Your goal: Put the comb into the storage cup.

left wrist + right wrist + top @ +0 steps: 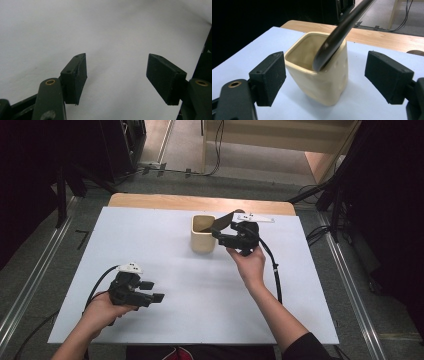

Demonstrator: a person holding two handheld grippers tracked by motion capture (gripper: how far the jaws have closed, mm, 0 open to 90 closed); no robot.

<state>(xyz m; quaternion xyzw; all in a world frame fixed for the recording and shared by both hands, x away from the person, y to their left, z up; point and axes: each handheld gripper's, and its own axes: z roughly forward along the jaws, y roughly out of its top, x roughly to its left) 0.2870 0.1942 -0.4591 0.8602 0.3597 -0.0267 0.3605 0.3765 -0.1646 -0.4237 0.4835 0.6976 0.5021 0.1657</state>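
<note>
A cream square cup [202, 242] stands upright on the white table top [200, 290], back of centre. A dark long utensil [226, 218] leans out of the cup toward the right. In the right gripper view its rounded lower end [323, 58] sits at the cup's [322, 85] near rim. My right gripper [218, 236] is open just right of the cup, its jaws wide on either side of the cup [325, 67] and touching nothing. My left gripper [152, 291] hovers open over bare table at the front left, nothing between its jaws [116, 75].
A small white strip [255, 218] lies on the table behind the right gripper. A wooden edge [200, 201] borders the table's far side. Cables trail from both grippers. Dark stands and floor cables [320, 235] surround the table.
</note>
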